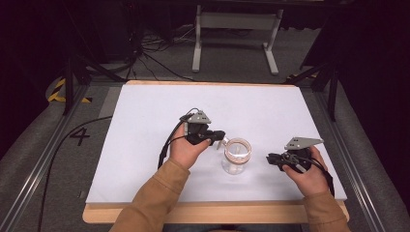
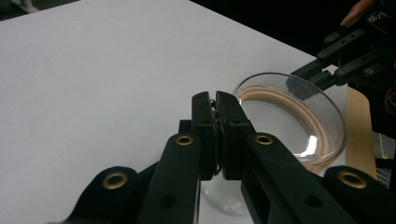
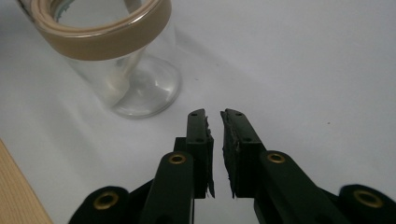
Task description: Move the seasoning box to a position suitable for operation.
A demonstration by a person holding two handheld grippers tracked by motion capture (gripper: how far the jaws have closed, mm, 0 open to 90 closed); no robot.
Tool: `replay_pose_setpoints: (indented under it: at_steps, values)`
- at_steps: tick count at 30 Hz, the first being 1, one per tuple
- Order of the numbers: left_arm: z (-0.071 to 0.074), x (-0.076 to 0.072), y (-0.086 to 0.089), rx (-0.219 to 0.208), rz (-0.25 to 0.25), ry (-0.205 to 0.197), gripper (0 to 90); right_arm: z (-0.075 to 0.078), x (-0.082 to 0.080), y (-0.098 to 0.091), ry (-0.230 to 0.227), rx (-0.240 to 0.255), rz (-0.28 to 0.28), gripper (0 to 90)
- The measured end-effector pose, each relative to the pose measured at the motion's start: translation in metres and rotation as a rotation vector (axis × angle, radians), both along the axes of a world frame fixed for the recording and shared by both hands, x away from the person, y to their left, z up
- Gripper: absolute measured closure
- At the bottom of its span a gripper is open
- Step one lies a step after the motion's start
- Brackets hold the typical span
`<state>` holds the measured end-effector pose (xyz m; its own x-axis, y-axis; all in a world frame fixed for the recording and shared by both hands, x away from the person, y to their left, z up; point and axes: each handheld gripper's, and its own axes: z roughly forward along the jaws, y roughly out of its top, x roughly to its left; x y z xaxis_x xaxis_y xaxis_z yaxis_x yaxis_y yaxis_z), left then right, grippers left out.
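the bench (image 1: 145,121), a white sheet on a wooden board, carries one thing: a clear glass jar (image 1: 236,157) with a tan band round its rim, standing upright near the front edge, between my two hands. my left tool (image 1: 218,137) sits at the jar's left, tips at the rim; in the left gripper view its jaws are pressed nearly together right at the near lip of the jar (image 2: 299,121), and something thin and dark seems pinched between them, though i cannot tell what it is. my right tool (image 1: 271,159) rests on the bench just to the jar's right, apart from it, jaws almost shut with a narrow slit and nothing between them. i judge the step in hand is fixing the left grip at the rim. next i'd need the right tool to spread wide before it can take the jar's body (image 3: 126,70).
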<state>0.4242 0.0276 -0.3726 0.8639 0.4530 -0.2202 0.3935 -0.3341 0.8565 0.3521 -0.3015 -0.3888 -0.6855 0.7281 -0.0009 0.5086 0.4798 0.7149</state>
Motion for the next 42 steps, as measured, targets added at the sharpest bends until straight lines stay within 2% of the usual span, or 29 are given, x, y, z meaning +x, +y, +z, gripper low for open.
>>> replay_pose_setpoints:
  at_steps: [3, 6, 8, 10, 11, 14, 15, 17, 21, 26, 27, 32, 41, 42]
  values:
    - [0.001, 0.001, 0.002, 0.013, 0.002, 0.002, 87.1, -0.006, 0.001, 0.007, -0.007, -0.004, 0.006, 83.9]
    - [0.001, 0.002, 0.005, 0.01, 0.008, 0.005, 87.8, -0.01, 0.005, 0.016, -0.025, 0.03, 0.024, 86.2]
    - [0.001, 0.002, 0.007, 0.025, 0.005, 0.016, 89.3, -0.01, 0.01, 0.019, -0.03, 0.031, 0.033, 86.6]
    - [0.0, 0.003, 0.009, 0.067, 0.003, 0.027, 89.8, -0.009, 0.015, 0.02, -0.031, 0.036, 0.039, 87.4]
    - [0.0, 0.003, 0.009, 0.067, 0.003, 0.027, 89.9, -0.009, 0.015, 0.02, -0.031, 0.036, 0.039, 87.4]
    - [-0.003, 0.004, 0.009, 0.119, 0.003, 0.038, 89.9, -0.008, 0.02, 0.024, -0.035, 0.069, 0.052, 88.5]
    - [-0.004, 0.004, 0.009, 0.131, 0.002, 0.044, 89.9, -0.008, 0.021, 0.025, -0.038, 0.068, 0.055, 88.6]
    - [-0.006, 0.005, 0.008, 0.181, -0.019, 0.07, 90.0, -0.01, 0.023, 0.027, -0.031, 0.068, 0.062, 89.0]
    - [-0.011, 0.005, 0.005, 0.259, -0.029, 0.08, 90.0, -0.013, 0.024, 0.031, -0.025, 0.058, 0.074, 89.2]
    - [-0.015, 0.004, -0.001, 0.291, -0.044, 0.07, 89.9, -0.012, 0.023, 0.031, -0.023, 0.065, 0.076, 89.3]
    - [-0.015, 0.005, -0.001, 0.312, -0.054, 0.069, 89.9, -0.012, 0.023, 0.031, -0.022, 0.067, 0.077, 89.2]
    - [-0.017, 0.005, -0.003, 0.303, -0.041, 0.064, 89.9, -0.012, 0.023, 0.032, -0.022, 0.066, 0.077, 89.2]
    - [-0.02, 0.007, -0.005, 0.323, -0.043, 0.051, 89.9, -0.012, 0.022, 0.033, -0.031, 0.068, 0.086, 89.2]
    - [-0.021, 0.008, -0.005, 0.311, -0.04, 0.047, 89.9, -0.012, 0.022, 0.033, -0.031, 0.068, 0.086, 89.2]
